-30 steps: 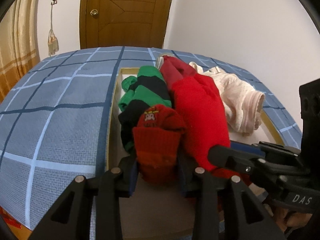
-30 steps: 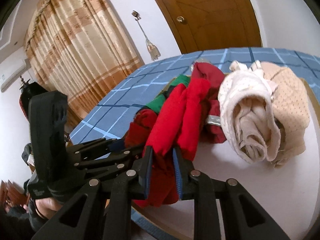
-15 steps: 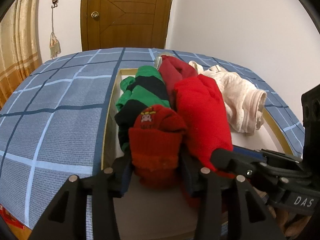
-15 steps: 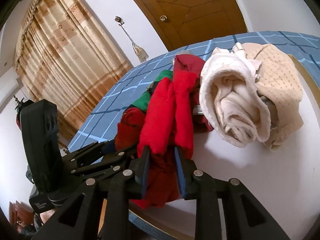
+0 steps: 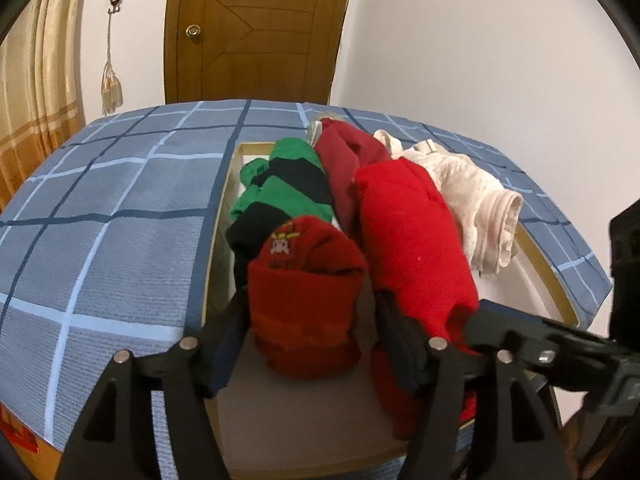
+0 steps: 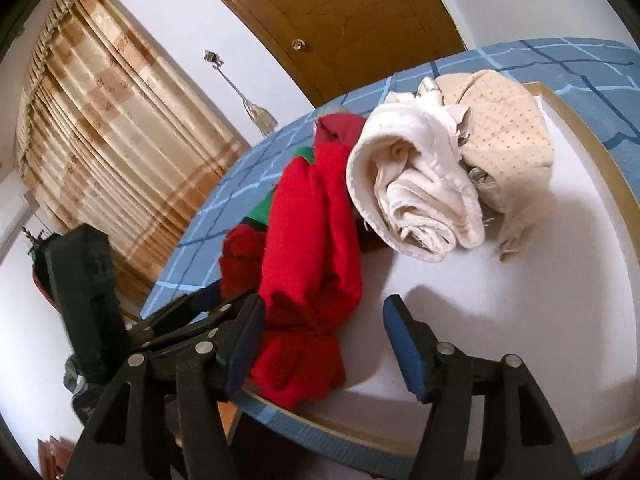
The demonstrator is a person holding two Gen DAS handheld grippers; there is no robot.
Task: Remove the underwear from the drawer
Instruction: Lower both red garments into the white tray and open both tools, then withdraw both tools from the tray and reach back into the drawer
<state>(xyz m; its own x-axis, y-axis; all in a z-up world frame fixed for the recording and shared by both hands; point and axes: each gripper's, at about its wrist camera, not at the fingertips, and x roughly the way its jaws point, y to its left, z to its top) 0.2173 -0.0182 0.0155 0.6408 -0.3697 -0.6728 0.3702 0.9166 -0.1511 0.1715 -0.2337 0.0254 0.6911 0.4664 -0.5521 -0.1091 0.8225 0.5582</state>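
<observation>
Left gripper (image 5: 306, 338): jaws opening, about half spread; the dark red roll (image 5: 306, 296) sits between the pads, and they seem to stand just off its sides, so nothing is clamped.
Right gripper (image 6: 322, 342): jaws opening too, about half spread; the tail of the bright red roll (image 6: 312, 276) lies against the left pad, the right pad is clear of it, no grip.
Dark red roll: rests on the pale floor of the drawer (image 5: 218, 240), near its front edge, a small stitched badge on top.
Bright red roll: lies just beside the dark red one, its loose end draped over the drawer's front rim.
Other clothes: a green and black roll (image 5: 286, 188) behind the dark red one, a cream roll (image 6: 416, 192) and a dotted beige piece (image 6: 508, 128) toward the far side.
Surroundings: the drawer rests on a blue checked bedspread (image 5: 100, 220); a wooden door (image 5: 260, 28) and a striped curtain (image 6: 108, 120) stand beyond.
Step in hand: by my reading, both grippers are letting go of the two red rolls, which sit inside the drawer, not yet taken out.
Next move: likely a fresh, deeper bite on one roll, pads squarely on its sides, then a lift clear of the rim and onto the bedspread.
</observation>
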